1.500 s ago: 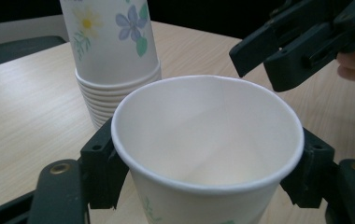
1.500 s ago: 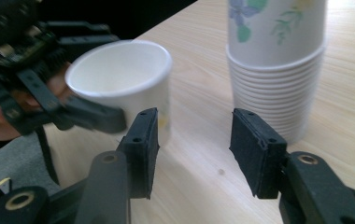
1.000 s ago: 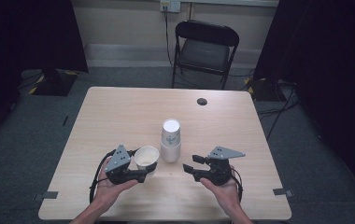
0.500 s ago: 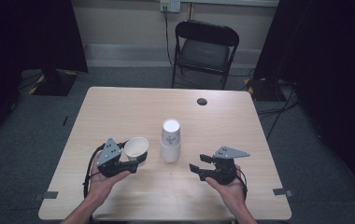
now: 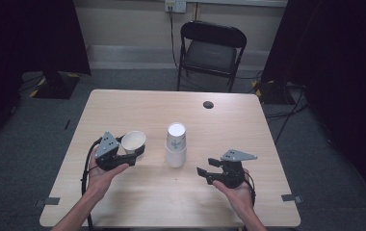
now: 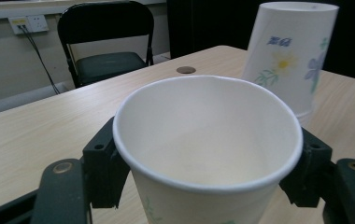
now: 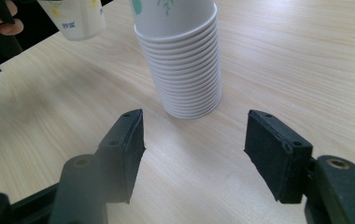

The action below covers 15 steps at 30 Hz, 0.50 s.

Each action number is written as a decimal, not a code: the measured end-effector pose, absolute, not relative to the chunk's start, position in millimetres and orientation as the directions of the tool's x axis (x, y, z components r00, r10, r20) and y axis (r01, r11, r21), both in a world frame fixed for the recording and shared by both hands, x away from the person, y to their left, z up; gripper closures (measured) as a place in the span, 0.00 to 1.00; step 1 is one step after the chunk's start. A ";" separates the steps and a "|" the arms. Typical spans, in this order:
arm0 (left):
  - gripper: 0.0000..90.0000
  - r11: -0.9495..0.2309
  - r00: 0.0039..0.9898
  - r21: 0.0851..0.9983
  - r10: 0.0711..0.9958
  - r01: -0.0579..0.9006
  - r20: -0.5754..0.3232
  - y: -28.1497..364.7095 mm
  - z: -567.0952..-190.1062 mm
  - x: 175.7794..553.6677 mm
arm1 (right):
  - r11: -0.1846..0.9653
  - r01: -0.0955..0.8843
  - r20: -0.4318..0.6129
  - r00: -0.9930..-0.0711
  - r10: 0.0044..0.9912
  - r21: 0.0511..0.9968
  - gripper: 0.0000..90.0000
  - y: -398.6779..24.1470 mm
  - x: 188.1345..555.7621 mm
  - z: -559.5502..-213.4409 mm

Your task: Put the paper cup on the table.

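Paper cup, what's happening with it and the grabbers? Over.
Left gripper shut on paper cup, mouth up. Right gripper open, jaws just widened, nothing between. Cup stack stands apart. Nothing in the way.

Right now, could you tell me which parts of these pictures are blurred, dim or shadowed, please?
High view: dark curtains at both sides, table evenly lit. Left gripper view: held cup sharp, chair soft. Right gripper view: jaws slightly soft at the bottom, stack sharp, faint shadow at its base.

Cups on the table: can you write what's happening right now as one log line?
left gripper: shut on paper cup, upright | right gripper: open, nothing between jaws, just been opening | cup stack: upside down on table
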<state>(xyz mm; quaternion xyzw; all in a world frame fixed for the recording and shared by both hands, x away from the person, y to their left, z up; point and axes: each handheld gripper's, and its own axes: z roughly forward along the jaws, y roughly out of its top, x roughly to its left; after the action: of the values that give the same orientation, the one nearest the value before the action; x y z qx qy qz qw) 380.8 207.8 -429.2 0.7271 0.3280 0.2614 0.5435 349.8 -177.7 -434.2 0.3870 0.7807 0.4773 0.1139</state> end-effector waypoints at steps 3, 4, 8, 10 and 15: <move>0.33 -0.200 0.644 0.960 0.765 0.197 0.027 208.7 -429.0 386.6 | 0.244 0.498 0.191 -0.671 0.716 0.832 0.39 -178.2 349.7 -434.5; 0.33 -0.199 0.640 0.960 0.768 0.196 0.028 208.8 -428.8 388.4 | 0.244 0.497 0.191 -0.671 0.716 0.833 0.38 -178.4 349.5 -434.6; 0.33 -0.193 0.623 0.961 0.782 0.199 0.028 211.5 -428.1 396.0 | 0.242 0.498 0.193 -0.671 0.716 0.833 0.35 -178.6 349.4 -434.6; 0.33 -0.206 0.620 0.956 0.784 0.209 0.034 213.1 -431.2 399.9 | 0.250 0.495 0.187 -0.674 0.715 0.832 0.34 -178.0 348.8 -434.6; 0.33 -0.217 0.604 0.949 0.796 0.229 0.036 215.6 -438.0 408.7 | 0.269 0.485 0.170 -0.684 0.709 0.832 0.34 -177.7 347.4 -436.3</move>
<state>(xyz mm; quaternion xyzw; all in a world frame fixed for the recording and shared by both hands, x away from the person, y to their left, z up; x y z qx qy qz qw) 408.7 215.6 -438.0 0.7305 0.3509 0.2733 0.5182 347.4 -177.7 -436.3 0.3793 0.7876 0.4708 0.1189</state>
